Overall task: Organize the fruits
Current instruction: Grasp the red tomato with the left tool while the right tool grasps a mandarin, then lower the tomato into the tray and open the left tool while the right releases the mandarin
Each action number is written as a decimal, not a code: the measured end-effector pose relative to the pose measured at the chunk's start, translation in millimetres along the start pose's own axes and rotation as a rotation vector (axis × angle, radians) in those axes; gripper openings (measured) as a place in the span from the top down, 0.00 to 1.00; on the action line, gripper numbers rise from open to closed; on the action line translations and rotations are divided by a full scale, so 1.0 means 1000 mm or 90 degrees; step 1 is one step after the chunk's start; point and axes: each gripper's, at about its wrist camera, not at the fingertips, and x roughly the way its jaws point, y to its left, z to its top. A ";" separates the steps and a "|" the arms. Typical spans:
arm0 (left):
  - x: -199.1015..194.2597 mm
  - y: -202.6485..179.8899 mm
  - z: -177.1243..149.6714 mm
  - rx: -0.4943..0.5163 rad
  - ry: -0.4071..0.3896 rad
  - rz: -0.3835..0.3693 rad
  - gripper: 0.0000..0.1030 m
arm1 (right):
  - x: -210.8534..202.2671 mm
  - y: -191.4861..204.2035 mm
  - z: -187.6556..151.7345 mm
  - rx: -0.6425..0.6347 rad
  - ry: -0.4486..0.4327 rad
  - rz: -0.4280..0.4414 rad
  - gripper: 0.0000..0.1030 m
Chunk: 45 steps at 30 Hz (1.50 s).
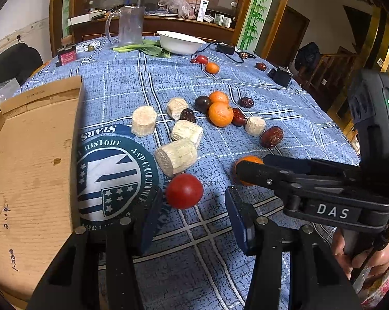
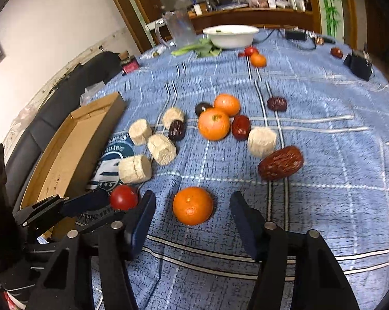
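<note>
Barely started: cardboard box (image 1: pixel 34 155) left of left gripper (image 1: pixel 192 206) empty, both grippers unclenched around tomato (image 1: pixel 184 190) and orange (image 2: pixel 193 205), fruit scattered ahead.

A blue checked cloth (image 1: pixel 122 82) covers the bench. Beside the cardboard tray (image 1: pixel 34 160) at its edge lie pale cut stalk pieces (image 1: pixel 176 156), a red tomato (image 1: pixel 184 190), oranges (image 1: pixel 220 114) and dark dates (image 1: pixel 272 136). Far from the tray stand a white bowl (image 1: pixel 180 41), greens (image 1: pixel 145 48) and a clear jug (image 1: pixel 130 25).

Four oranges (image 2: pixel 192 206), five pale cylinders (image 2: pixel 134 169), two tomatoes (image 2: pixel 123 197), one bowl (image 2: pixel 230 36).
</note>
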 end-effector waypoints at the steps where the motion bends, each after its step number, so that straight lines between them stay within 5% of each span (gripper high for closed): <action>1: 0.002 0.001 0.001 -0.003 0.003 -0.002 0.53 | 0.001 -0.002 0.000 0.004 0.007 0.005 0.51; 4: 0.006 0.000 0.004 -0.005 0.009 -0.005 0.55 | 0.003 -0.006 0.001 0.014 0.014 0.023 0.65; 8: 0.012 -0.005 0.009 0.002 0.009 0.008 0.59 | 0.003 -0.008 0.000 0.022 0.013 0.033 0.65; 10: 0.016 -0.006 0.009 0.006 0.016 0.013 0.70 | 0.002 -0.008 -0.001 0.026 0.012 0.033 0.65; 25: -0.023 0.002 0.003 -0.017 -0.022 0.013 0.70 | -0.028 0.013 -0.005 0.000 -0.024 0.014 0.65; 36: -0.099 0.096 -0.007 -0.137 -0.107 0.115 0.70 | -0.041 0.097 -0.006 -0.093 -0.029 0.061 0.65; 45: -0.116 0.166 -0.027 -0.212 -0.095 0.211 0.70 | 0.010 0.187 -0.016 -0.209 0.032 0.093 0.65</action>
